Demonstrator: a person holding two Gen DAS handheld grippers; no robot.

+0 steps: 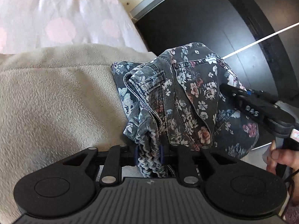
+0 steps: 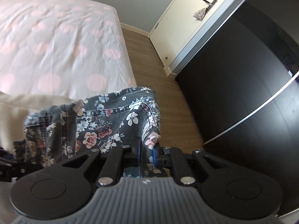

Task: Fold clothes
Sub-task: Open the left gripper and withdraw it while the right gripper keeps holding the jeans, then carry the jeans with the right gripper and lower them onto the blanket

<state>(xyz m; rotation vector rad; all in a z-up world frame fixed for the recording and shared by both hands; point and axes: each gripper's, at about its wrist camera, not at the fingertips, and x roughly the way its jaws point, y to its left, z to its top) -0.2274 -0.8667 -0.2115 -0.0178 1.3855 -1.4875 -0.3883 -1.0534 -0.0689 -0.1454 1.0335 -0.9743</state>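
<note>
Dark grey floral jeans point(image 1: 186, 97) hang bunched in the air over the edge of a beige fleece blanket point(image 1: 56, 97). My left gripper point(image 1: 149, 154) is shut on a gathered fold of the jeans near the waistband. My right gripper point(image 2: 146, 153) is shut on another edge of the same jeans point(image 2: 104, 123). In the left wrist view the right gripper point(image 1: 229, 90) comes in from the right, its fingers pinching the fabric.
A bed with a white, pink-dotted cover point(image 2: 56, 43) lies to the left. A black wardrobe point(image 2: 243, 85) stands on the right, with a strip of wooden floor point(image 2: 168, 97) between them. A white door point(image 2: 186, 18) is at the back.
</note>
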